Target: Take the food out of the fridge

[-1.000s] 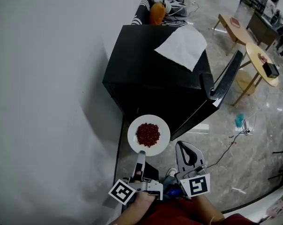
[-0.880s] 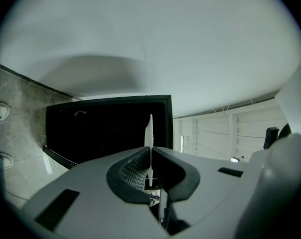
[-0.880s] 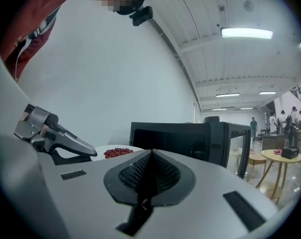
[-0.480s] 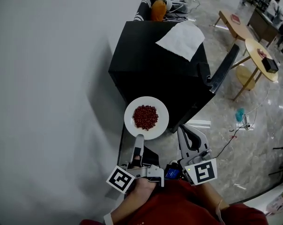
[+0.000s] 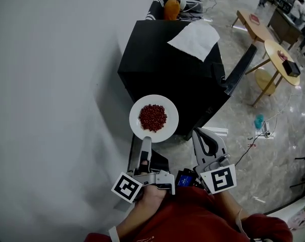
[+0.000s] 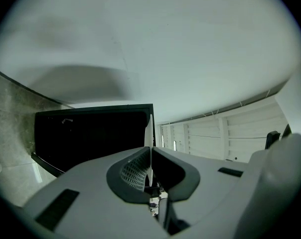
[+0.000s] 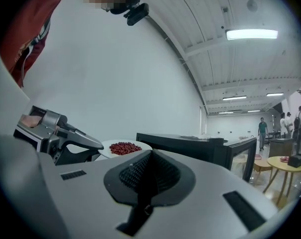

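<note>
Your left claw (image 5: 146,141) pinches the rim of the round white plate (image 5: 168,129), held flat so the small red food bits (image 5: 153,117) just ahead of it do not spill. The plate is out of the black box fridge (image 5: 167,69) beyond the claw. Your right claw (image 5: 200,132), pressed together and empty, seems free for the open fridge door (image 5: 238,73).

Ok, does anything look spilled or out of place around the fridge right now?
Nothing spilled: the red food sits heaped on the plate, which the left tongs pinch by its rim. Odd bits: the door of the fridge stands open, and the white sheet on top lies crooked.
</note>
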